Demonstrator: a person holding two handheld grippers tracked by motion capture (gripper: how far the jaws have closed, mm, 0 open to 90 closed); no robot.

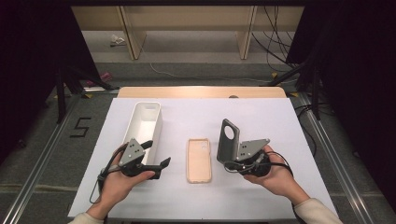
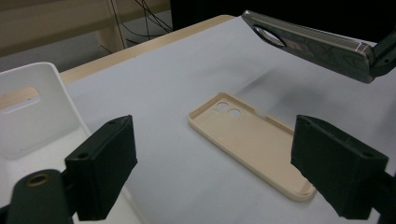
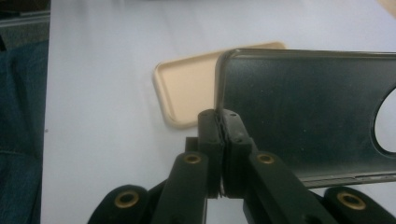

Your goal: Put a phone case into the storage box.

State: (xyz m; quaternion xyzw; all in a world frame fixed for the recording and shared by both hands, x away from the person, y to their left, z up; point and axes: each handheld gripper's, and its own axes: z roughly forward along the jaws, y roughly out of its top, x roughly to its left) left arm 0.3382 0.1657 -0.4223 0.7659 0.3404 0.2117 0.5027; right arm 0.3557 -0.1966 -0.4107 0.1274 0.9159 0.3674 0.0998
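A beige phone case (image 1: 199, 160) (image 2: 254, 140) (image 3: 191, 91) lies open side up in the middle of the white table cover (image 1: 196, 116). My right gripper (image 1: 233, 161) (image 3: 220, 126) is shut on the edge of a dark grey phone case (image 1: 228, 141) (image 3: 308, 109) (image 2: 308, 44), held upright above the table just right of the beige one. The grey case has a large round camera hole. My left gripper (image 1: 159, 156) (image 2: 215, 163) stands open with nothing between its jaws, left of the beige case and over the near end of a white bin (image 1: 144, 128) (image 2: 32, 116).
The long white bin is empty and runs front to back on the left. The wooden table edge (image 1: 201, 91) shows beyond the cover. Dark stands and cables (image 1: 280, 51) sit on the floor behind.
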